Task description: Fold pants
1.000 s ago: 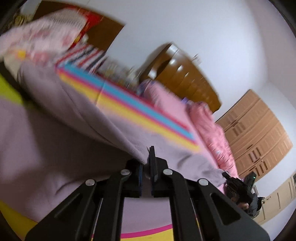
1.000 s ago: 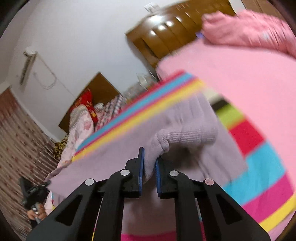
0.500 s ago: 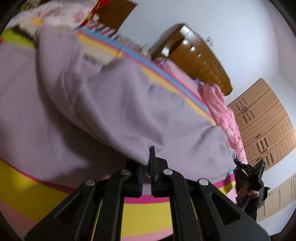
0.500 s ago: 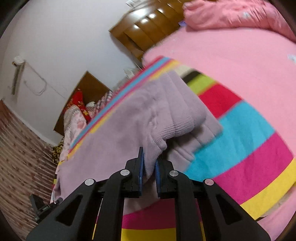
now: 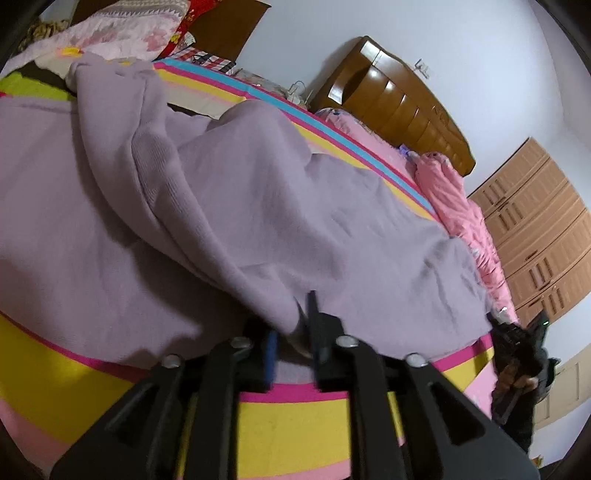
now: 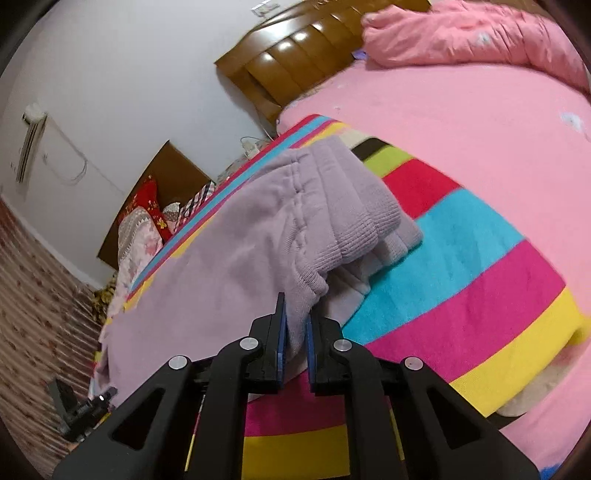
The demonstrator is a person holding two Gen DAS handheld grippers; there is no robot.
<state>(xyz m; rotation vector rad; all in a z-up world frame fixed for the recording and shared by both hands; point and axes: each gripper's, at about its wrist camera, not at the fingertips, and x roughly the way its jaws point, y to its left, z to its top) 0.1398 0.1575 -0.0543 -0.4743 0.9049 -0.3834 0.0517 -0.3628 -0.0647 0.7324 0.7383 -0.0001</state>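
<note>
pants (image 5: 258,206) lowered onto blanket (image 5: 295,417) | right view: ribbed cuffs (image 6: 354,229)

white walls (image 5: 369,22), wooden headboard (image 6: 295,51), tan wardrobe (image 5: 535,229).

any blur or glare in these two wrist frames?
Left wrist: slight motion blur on the lilac knit pants near the left claw; glare on the glossy wooden headboard. Right wrist: sharp centre, soft fisheye edges, same headboard glare.
</note>
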